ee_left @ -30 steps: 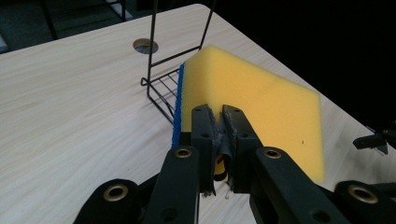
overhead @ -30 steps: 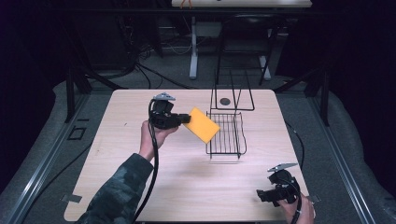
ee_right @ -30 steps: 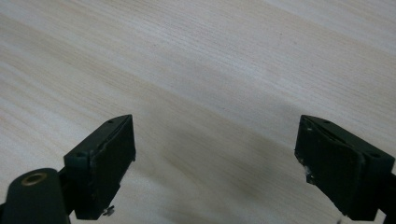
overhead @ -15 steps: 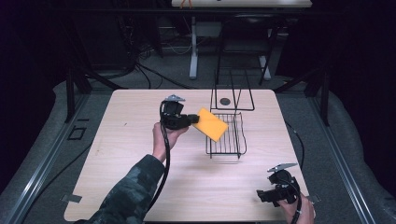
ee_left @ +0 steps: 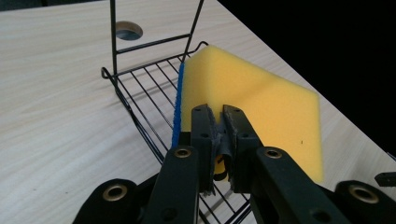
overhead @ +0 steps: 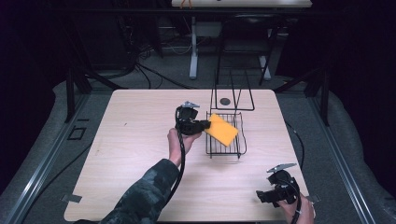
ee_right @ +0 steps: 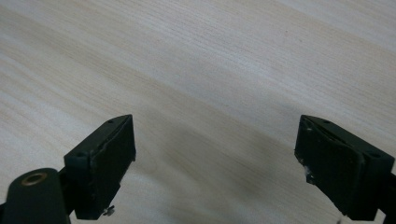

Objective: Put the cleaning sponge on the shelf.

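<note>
Since the earlier frames the left gripper has been carrying the yellow rectangular foam sponge with the blue scrubbing edge across toward the black wire dish rack, and now the sponge is hanging over the rack's flat grid, tilted, not resting on it yet as far as I can tell. From the left gripper view the jaws are clamping tight on the sponge's near edge, squashing the foam a bit.

My guess is the step is dropping it into the rack. To do that well, I'd be lowering until the sponge is lying flat on the rack's wires, inside the raised lip, before letting go, and keeping clear of the rack's tall upright loops at its far end.

Meanwhile the right gripper is sitting well apart from the rack, toward the person, jaws spread wide with nothing between them, just pale wooden table.
</note>
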